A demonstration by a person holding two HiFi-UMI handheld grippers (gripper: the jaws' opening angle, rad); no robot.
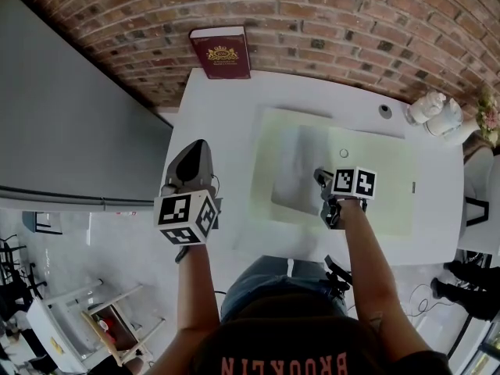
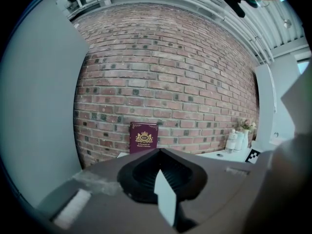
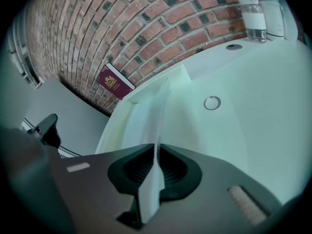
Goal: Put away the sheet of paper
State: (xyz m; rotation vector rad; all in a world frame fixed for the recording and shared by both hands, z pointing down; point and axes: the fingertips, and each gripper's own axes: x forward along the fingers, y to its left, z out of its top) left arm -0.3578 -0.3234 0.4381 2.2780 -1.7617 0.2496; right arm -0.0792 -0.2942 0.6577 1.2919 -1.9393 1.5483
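Brick wall (image 1: 328,14) backs a white tabletop (image 1: 219,116), with a maroon book (image 1: 221,52) leaning against it. My right gripper (image 1: 324,190) is clenched on the sheet of paper (image 1: 375,178), pinching a raised flap near its middle while the rest lies flat. In my head view the sheet's long axis runs left to right across the tabletop. Only my right gripper view shows the pinched part edge-on, running from the jaws toward the book. My left gripper (image 1: 195,153) hangs by the tabletop's left edge, well apart from the sheet, jaws together at the tips. Its own view takes in just wall and book.
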